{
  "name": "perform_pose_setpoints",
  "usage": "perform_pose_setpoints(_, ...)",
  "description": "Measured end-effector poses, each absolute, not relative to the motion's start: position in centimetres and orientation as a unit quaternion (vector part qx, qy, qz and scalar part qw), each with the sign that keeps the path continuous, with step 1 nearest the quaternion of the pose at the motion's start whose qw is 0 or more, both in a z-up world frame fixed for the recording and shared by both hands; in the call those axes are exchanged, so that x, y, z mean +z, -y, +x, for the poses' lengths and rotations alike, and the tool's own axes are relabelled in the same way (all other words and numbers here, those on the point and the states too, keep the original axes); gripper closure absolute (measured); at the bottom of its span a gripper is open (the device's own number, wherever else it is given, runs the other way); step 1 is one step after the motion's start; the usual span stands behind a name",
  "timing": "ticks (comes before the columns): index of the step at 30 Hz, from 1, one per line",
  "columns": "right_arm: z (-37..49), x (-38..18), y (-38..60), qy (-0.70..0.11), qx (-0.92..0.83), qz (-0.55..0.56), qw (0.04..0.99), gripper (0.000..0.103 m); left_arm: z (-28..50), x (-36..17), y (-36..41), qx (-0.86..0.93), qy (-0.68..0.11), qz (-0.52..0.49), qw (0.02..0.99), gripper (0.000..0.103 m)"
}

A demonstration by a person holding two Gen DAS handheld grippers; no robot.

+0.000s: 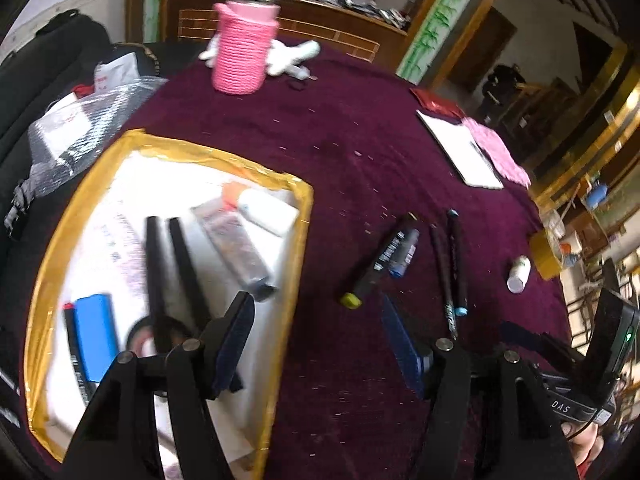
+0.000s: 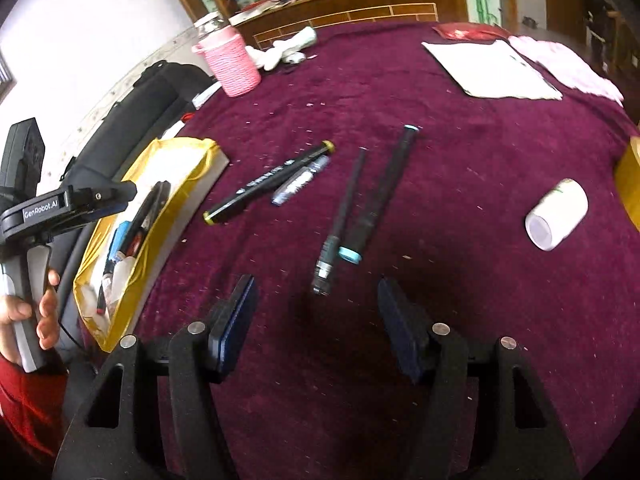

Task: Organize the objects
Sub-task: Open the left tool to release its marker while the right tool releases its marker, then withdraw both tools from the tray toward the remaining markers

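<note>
Both grippers are held above a table covered in a maroon cloth (image 2: pixel 460 208). The left gripper (image 1: pixel 318 344) is spread wide and empty, over the right edge of a gold-rimmed box (image 1: pixel 298 248) in which scissors (image 1: pixel 176 276), a tube (image 1: pixel 236 248) and a blue block (image 1: pixel 96 336) are laid. The right gripper (image 2: pixel 316 324) is likewise spread wide with nothing held. Four pens (image 2: pixel 352 208) are left loose on the cloth, beside the box. A white bottle (image 2: pixel 556 214) is laid apart, to their right.
</note>
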State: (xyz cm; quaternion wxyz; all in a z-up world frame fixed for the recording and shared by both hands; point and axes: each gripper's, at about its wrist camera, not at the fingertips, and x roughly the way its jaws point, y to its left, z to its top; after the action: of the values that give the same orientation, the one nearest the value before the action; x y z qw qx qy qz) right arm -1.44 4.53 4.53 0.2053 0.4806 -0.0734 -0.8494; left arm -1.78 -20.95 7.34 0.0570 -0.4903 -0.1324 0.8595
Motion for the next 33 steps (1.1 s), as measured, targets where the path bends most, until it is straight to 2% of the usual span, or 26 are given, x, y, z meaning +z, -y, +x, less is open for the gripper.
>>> perform_pose_setpoints(11, -1.0, 4.0, -6.0, 0.091, -0.85, 0.478, 0.203, 0.04, -4.3, 6.2, 16.0, 0.852, 0.075, -0.512, 0.081, 0.037)
perform_pose_setpoints(23, -1.1, 3.4, -6.7, 0.098, -0.847, 0.484, 0.197, 0.04, -8.2, 3.9, 11.4, 0.849, -0.046, -0.518, 0.094, 0.038)
perform_pose_setpoints(26, -1.3, 3.2, -6.9, 0.102, -0.846, 0.485, 0.196, 0.04, -9.1, 2.9, 11.2, 0.84, -0.049, -0.532, 0.092, 0.05)
perform_pose_setpoints(31, -1.4, 3.2, -7.0, 0.104, -0.846, 0.485, 0.193, 0.04, -8.9, 2.0, 11.2, 0.835, -0.042, -0.54, 0.096, 0.084)
perform_pose_setpoints(33, -1.5, 3.2, -7.2, 0.105, -0.846, 0.486, 0.191, 0.04, -8.2, 2.1, 11.0, 0.837, -0.046, -0.536, 0.1, 0.088)
